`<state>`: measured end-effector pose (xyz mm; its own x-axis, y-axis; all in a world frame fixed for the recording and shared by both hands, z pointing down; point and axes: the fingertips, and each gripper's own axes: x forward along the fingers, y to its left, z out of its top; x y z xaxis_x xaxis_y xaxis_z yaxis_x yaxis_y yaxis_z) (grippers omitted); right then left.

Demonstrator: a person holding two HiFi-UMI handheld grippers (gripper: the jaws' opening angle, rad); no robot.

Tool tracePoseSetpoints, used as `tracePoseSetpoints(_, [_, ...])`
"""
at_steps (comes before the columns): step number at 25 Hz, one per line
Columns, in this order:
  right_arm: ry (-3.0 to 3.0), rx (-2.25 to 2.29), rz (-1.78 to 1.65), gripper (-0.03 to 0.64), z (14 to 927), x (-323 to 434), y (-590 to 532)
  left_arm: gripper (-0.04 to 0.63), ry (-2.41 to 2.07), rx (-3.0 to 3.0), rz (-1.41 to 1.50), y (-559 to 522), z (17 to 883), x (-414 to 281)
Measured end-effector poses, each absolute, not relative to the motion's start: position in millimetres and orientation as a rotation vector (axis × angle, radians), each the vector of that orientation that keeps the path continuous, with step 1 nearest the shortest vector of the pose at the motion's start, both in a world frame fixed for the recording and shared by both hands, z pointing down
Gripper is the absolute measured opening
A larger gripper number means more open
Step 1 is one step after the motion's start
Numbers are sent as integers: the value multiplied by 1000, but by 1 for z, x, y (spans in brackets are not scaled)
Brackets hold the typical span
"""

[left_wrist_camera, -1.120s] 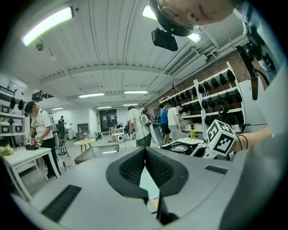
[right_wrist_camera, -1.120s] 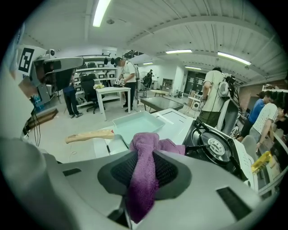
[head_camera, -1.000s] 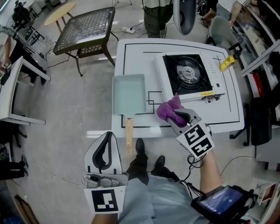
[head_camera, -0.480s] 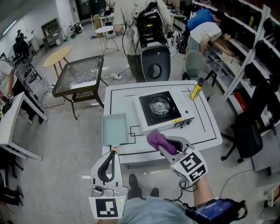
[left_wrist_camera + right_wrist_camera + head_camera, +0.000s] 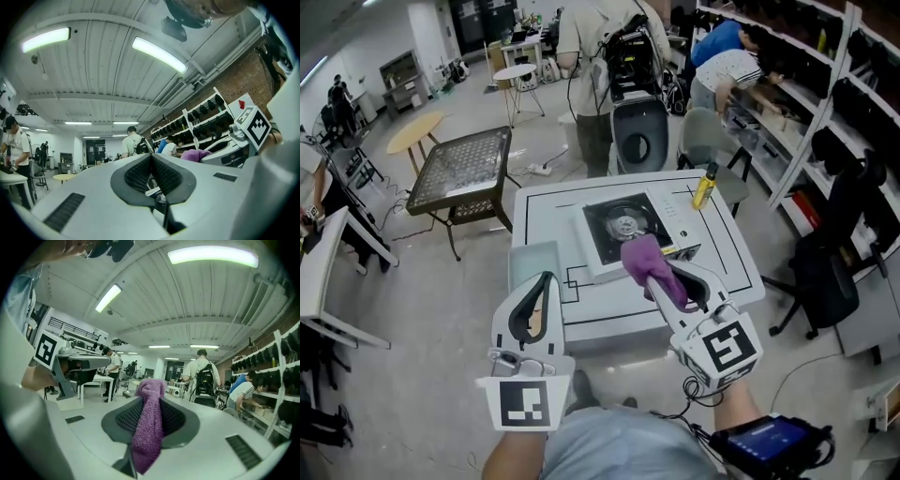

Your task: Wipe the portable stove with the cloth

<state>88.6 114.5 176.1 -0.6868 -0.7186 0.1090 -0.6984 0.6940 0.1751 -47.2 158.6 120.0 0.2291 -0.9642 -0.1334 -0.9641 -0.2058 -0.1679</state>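
Note:
The portable stove (image 5: 623,229), white with a black burner top, stands on the white table (image 5: 733,251). My right gripper (image 5: 660,270) is shut on a purple cloth (image 5: 649,265), held up in the air in front of the stove. In the right gripper view the cloth (image 5: 148,423) hangs pinched between the jaws of the right gripper (image 5: 150,401), with only the room behind it. My left gripper (image 5: 545,281) is raised at the table's front left, shut with nothing in it. In the left gripper view, the left gripper (image 5: 151,158) has its pads pressed together.
A pale green square pan (image 5: 533,261) lies on the table's left side, partly behind the left gripper. A yellow bottle (image 5: 704,185) stands at the back right corner. A person with a backpack (image 5: 609,56) stands behind the table, beside a fan (image 5: 639,139). An office chair (image 5: 825,272) is at the right.
Both grippers have risen well above the table and now point out into the room. The purple cloth went up with the right gripper. The head camera has tilted up.

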Motion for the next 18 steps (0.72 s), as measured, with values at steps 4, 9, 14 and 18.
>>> tracePoseSetpoints(4, [-2761,1213,-162,110,178,91,118,18,1826,-2291,10,154,125,-38])
tracePoseSetpoints(9, [-2759,1238,-149,110,203,99,97,18,1840,-2313,-13,127,154,-21])
tracePoseSetpoints(14, [-2761,1254,-123,110,208,98,94,18,1848,-2337,-40,119,163,-19])
tracePoseSetpoints(18, [-2736,1275,-114,109,208,99,93,18,1841,-2347,-50,118,161,-20])
